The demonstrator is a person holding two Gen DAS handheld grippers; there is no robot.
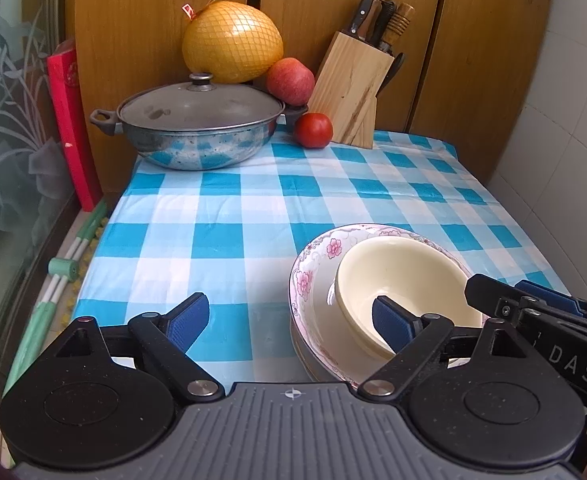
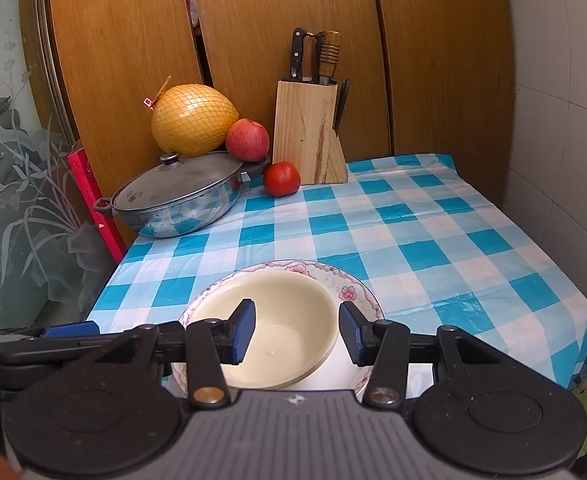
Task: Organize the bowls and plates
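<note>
The cream bowl (image 2: 271,322) already sits nested inside the floral plate (image 1: 313,256), which appears to rest on at least one more dish below it; taken as the landmark, this stack stands at the near edge of the checked tablecloth (image 1: 233,208), well apart from everything at the back. No other loose plates or bowls show on the cloth, so the gathering looks largely done; what may remain, as a judgement, is squaring the bowl in the plate or carrying the stack elsewhere. The left gripper (image 1: 289,318) stands wide apart just left of the stack, grasping nothing, its right pad in front of the bowl; the right gripper (image 2: 297,330) hangs over the bowl, partly spread, its pads straddling the bowl's right wall without pressing on it. Far behind the stack stand the lidded pot (image 1: 197,128), pomelo (image 1: 233,36), apple (image 1: 291,80), tomato (image 1: 313,130) and knife block (image 1: 349,96); none belongs to the job.
</note>
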